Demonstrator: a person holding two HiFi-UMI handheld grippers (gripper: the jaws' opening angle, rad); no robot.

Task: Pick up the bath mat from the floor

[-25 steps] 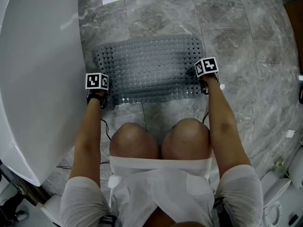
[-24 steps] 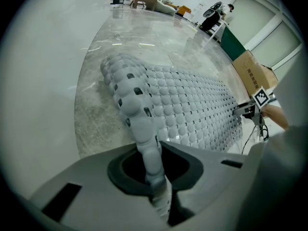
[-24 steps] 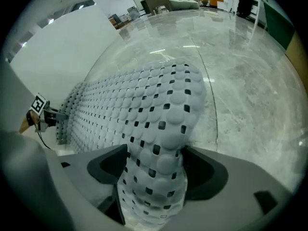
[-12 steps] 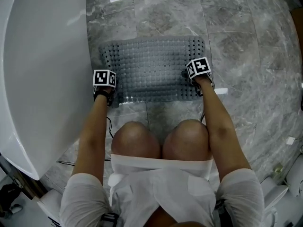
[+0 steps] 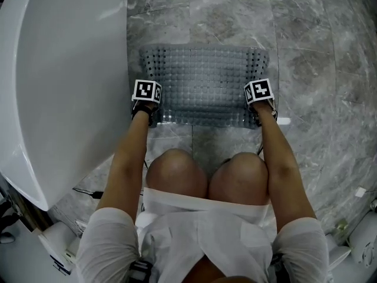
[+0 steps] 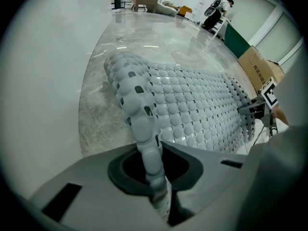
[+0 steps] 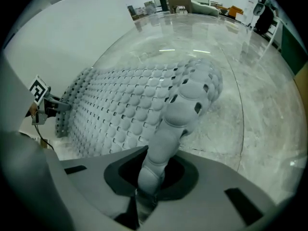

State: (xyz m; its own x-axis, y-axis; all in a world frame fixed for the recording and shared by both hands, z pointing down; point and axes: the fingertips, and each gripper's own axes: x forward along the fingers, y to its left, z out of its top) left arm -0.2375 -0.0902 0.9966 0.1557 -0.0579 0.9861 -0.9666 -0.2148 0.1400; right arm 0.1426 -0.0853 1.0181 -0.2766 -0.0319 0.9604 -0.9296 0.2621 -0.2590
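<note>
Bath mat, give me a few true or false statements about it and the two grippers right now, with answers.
1. The bath mat lies on a grey marble floor next to a white tub. True.
2. The left gripper has its jaws wide apart with nothing between them. False: they are shut on a fold of the mat's edge.
3. The right gripper is empty. False: its jaws have just been closing, and the mat's edge is pinched between them.
4. The grippers hold the mat at opposite ends of the side nearest the person. True.
5. The mat is smooth and solid. False: it is bumpy and has rows of holes.
</note>
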